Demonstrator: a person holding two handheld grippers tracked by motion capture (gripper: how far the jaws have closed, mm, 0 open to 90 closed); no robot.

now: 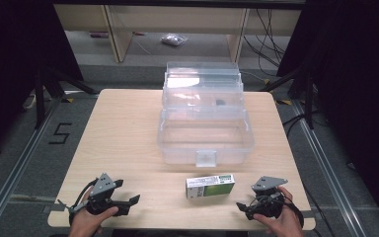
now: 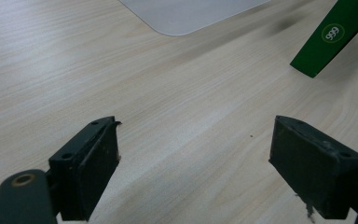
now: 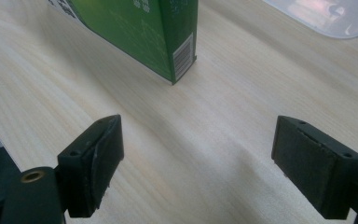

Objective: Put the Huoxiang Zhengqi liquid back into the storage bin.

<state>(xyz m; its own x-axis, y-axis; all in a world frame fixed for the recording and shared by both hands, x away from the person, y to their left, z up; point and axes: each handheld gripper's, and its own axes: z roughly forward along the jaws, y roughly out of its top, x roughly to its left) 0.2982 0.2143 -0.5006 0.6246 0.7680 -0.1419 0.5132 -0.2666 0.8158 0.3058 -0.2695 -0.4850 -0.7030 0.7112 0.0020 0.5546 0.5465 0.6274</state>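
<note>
A clear plastic storage box [image 1: 205,143] stands in the middle of the wooden table [image 1: 123,133], its lid tipped open at the back. A small green and white carton [image 1: 210,186] lies flat in front of the box near the table's front edge. My left gripper [image 1: 131,203] rests at the front left, held by a hand, jaws open over bare wood [image 2: 196,154]. The carton's green end [image 2: 335,37] shows at the top right of the left gripper view. My right gripper [image 1: 243,208] sits at the front right, open [image 3: 198,158], with the carton [image 3: 140,32] just beyond its jaws.
A corner of the clear box [image 3: 326,16] appears at the top of the right gripper view, and its base [image 2: 186,14] in the left gripper view. Beyond the table stand wooden shelving legs [image 1: 121,34] and cables on the floor [image 1: 269,44]. Dark frames flank both sides.
</note>
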